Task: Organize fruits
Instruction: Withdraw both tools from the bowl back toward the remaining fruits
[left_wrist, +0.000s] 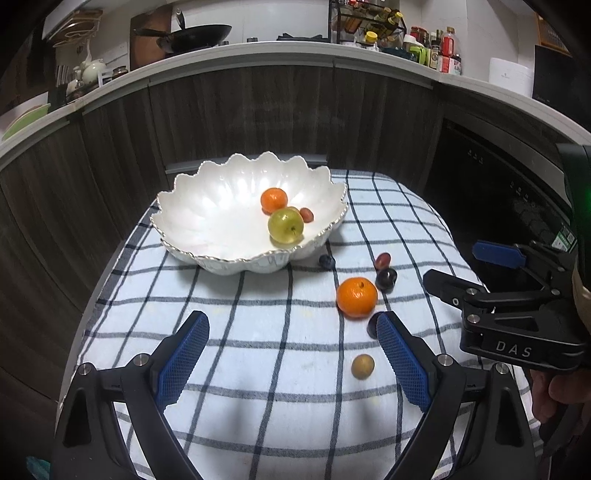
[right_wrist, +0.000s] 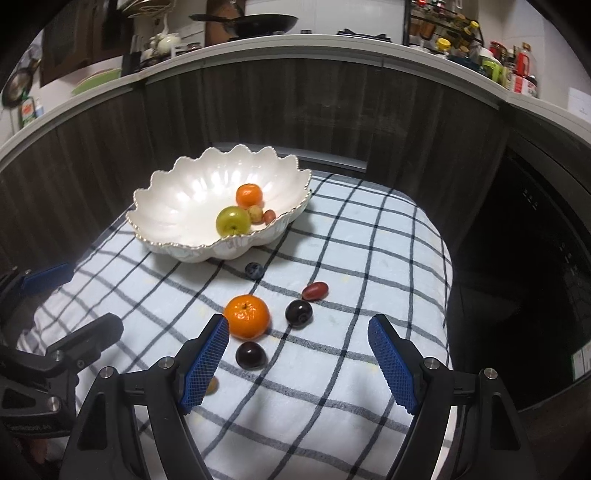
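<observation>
Holding both grippers spread and empty above the checked cloth (right_wrist: 332, 387), I am looking at fruit partly sorted.

I am seeing the left gripper (left_wrist: 291, 332) with its jaws released over bare cloth, a small brownish fruit (left_wrist: 362, 366) lying just inside its right finger, and the right gripper (right_wrist: 299, 336) likewise unclenched, with a dark plum (right_wrist: 250, 355) between its fingers but untouched. Sitting in the white scalloped bowl (right_wrist: 166, 206) are a green apple (right_wrist: 233, 220), a small orange (right_wrist: 249, 195) and a red grape (right_wrist: 269, 216). Lying loose on the cloth are a larger orange (right_wrist: 246, 316), a second dark plum (right_wrist: 298, 312), another red grape (right_wrist: 315, 290) and a blueberry (right_wrist: 254, 270) near the bowl.
</observation>
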